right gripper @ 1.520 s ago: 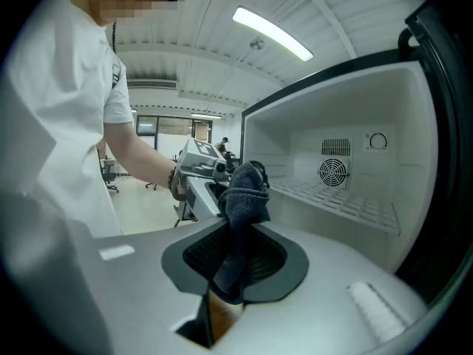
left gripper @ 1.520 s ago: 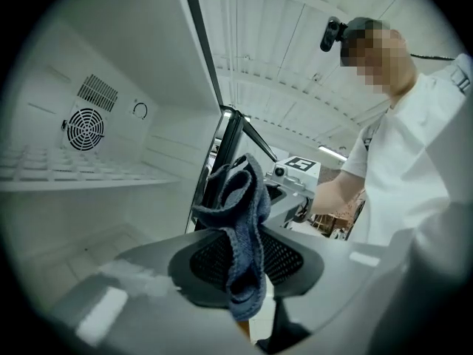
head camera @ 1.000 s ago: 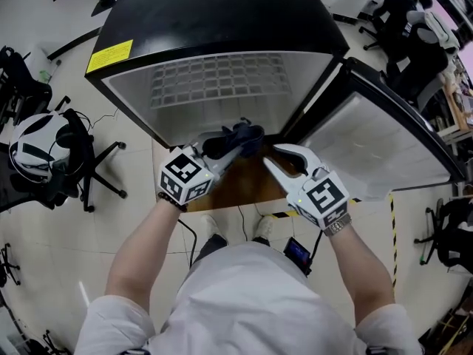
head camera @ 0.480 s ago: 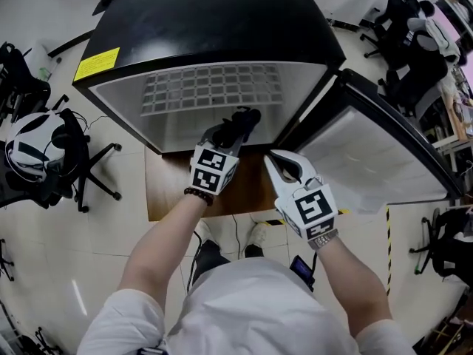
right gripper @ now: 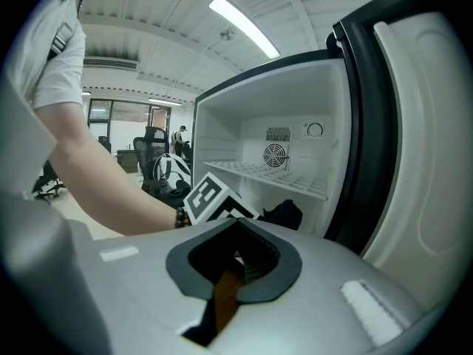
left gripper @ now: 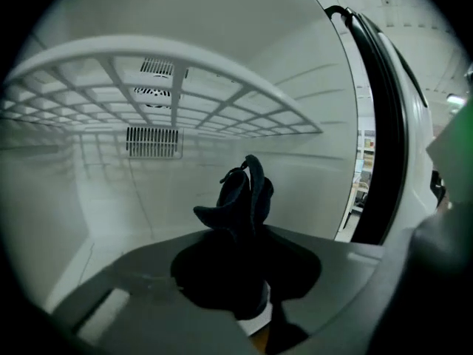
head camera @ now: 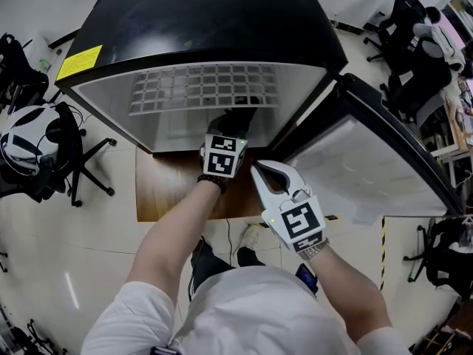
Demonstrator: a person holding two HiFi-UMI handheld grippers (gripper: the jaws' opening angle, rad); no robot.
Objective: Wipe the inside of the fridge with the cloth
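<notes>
A small black fridge (head camera: pixel 199 21) stands open, its interior white with a wire shelf (head camera: pixel 207 87). My left gripper (head camera: pixel 235 128) reaches in under that shelf, shut on a dark cloth (head camera: pixel 238 115). In the left gripper view the cloth (left gripper: pixel 240 198) bunches up above the left gripper (left gripper: pixel 236 239), apart from the back wall and its vent (left gripper: pixel 153 140). My right gripper (head camera: pixel 259 170) hangs outside the fridge mouth by the door (head camera: pixel 369 161). Its jaws have just been closing and now stand shut with nothing between them. The right gripper (right gripper: pixel 238 224) view shows the cloth (right gripper: pixel 284 214) below the shelf (right gripper: pixel 266 176).
The fridge sits on a brown wooden board (head camera: pixel 170 187). The open door swings out to the right. Office chairs (head camera: pixel 421 28) stand at the right and a white and black helmet (head camera: pixel 26 143) rests on a chair at the left. A fan grille (right gripper: pixel 275 155) is on the back wall.
My left gripper has carried the cloth forward and down, from the fridge mouth to under the shelf. The right gripper's jaws have closed; that hand has stayed in place.
</notes>
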